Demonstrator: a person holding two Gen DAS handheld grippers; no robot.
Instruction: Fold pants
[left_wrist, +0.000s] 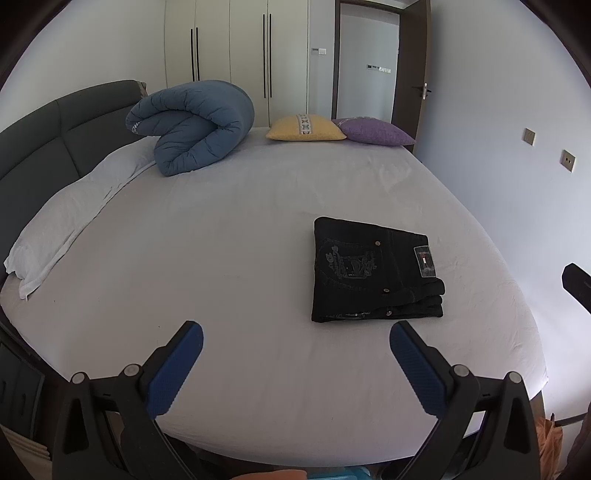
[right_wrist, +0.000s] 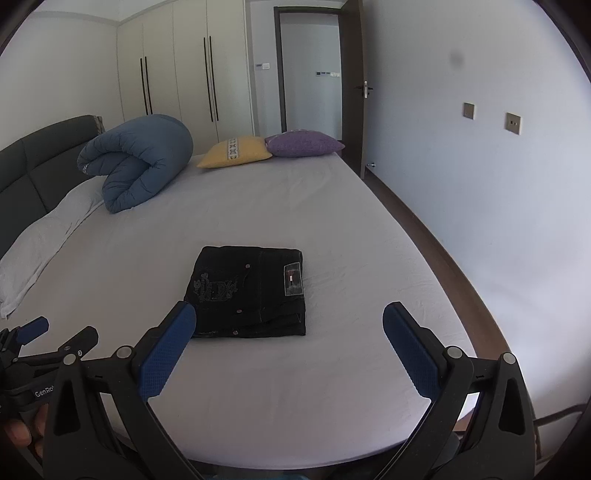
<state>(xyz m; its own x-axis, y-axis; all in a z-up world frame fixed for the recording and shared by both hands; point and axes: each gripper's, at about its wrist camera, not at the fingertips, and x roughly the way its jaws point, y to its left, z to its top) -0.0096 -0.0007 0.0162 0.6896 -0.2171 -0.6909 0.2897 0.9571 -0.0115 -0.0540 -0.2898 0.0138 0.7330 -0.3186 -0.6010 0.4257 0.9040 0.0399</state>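
Denim, dark and thick, is what you have in the pants (right_wrist: 249, 291), so expect some weight and a stiff stack that keeps its shape yet can slide on the sheet. If you must square it up, I would take it at the layered hem edge nearest you, pinching all layers together, or at the waistband side by the patch.

Nearest you, both grippers are released: the left gripper (left_wrist: 295, 365) and the right gripper (right_wrist: 290, 345) have fingers (right_wrist: 168, 354) spread wide, holding nothing, short of the pants.

Beyond them the pants lie on the bed (left_wrist: 229, 229), already a compact rectangle, back pocket embroidery and rivets facing up, a label patch on the right. The fold looks done to me.

Well beyond the pants sit a blue duvet (left_wrist: 195, 125) and two cushions.
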